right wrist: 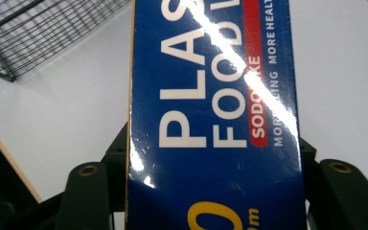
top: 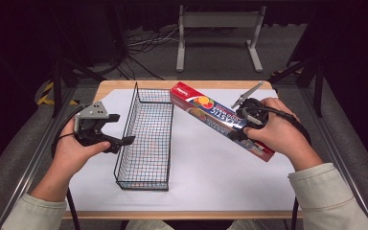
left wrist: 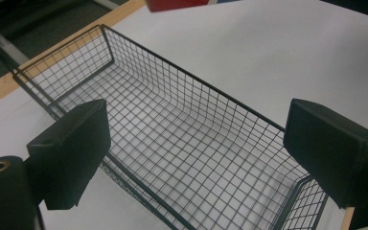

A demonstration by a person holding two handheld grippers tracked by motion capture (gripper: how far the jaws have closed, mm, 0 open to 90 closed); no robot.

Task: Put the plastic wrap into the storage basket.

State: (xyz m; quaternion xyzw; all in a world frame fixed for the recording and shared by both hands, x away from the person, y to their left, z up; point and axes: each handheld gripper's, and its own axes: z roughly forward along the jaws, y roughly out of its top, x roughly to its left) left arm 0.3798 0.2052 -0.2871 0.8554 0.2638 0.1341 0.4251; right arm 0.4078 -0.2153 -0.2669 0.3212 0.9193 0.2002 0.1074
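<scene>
step: carry box to basket | right gripper point(top: 246, 128): clamped across plastic-wrap box point(top: 211, 115), lifted off the table | wire basket point(top: 146, 143): left of box, just ahead of left gripper point(top: 120, 128), jaws apart, empty | advice: align box lengthwise with basket, lower level, clear near rim

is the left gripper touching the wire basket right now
Apart. In the left gripper view the left gripper has its jaws wide open above the wire basket, clear of the rim.

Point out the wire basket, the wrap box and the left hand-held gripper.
wire basket point(top: 124, 139): high view, left long rim
wrap box point(right wrist: 211, 96): right gripper view, blue face
left hand-held gripper point(top: 117, 128): high view, between jaw tips
</scene>
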